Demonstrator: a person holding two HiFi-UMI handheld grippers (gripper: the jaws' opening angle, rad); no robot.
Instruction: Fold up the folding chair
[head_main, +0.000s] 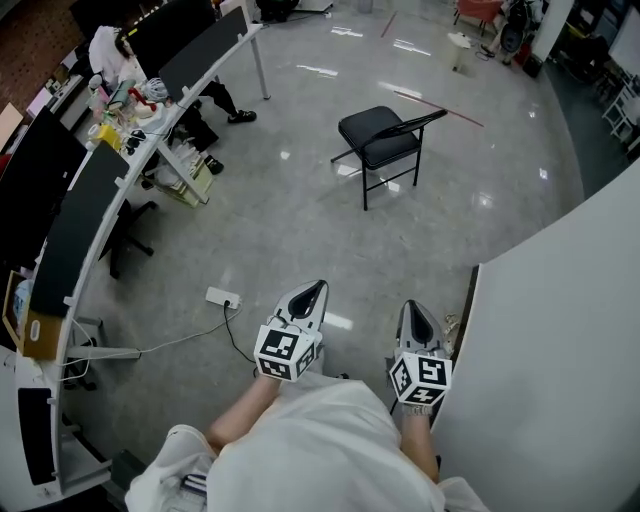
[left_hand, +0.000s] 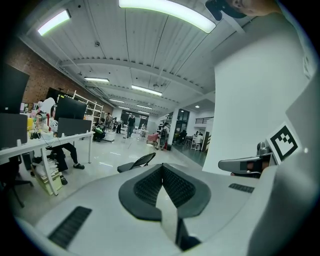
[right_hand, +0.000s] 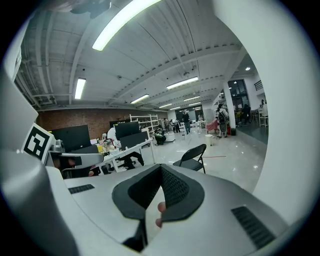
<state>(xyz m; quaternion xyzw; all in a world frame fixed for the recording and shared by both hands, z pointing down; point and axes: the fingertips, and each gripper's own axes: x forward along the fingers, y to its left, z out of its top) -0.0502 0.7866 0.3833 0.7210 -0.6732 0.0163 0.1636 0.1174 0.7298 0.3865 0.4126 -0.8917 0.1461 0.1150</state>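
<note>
A black folding chair (head_main: 383, 142) stands unfolded on the grey floor, well ahead of me, with its backrest toward the right. In the left gripper view the folding chair (left_hand: 136, 162) shows small above the jaws; in the right gripper view the folding chair (right_hand: 193, 156) stands further off, right of centre. My left gripper (head_main: 317, 289) and right gripper (head_main: 416, 308) are held side by side near my body, both pointing toward the chair and both shut with nothing between the jaws. Neither touches the chair.
A long curved desk (head_main: 120, 175) with dark monitors runs along the left, and a seated person (head_main: 118, 55) is at its far end. A white power strip (head_main: 222, 297) with a cable lies on the floor left of my grippers. A white wall (head_main: 560, 350) rises close on the right.
</note>
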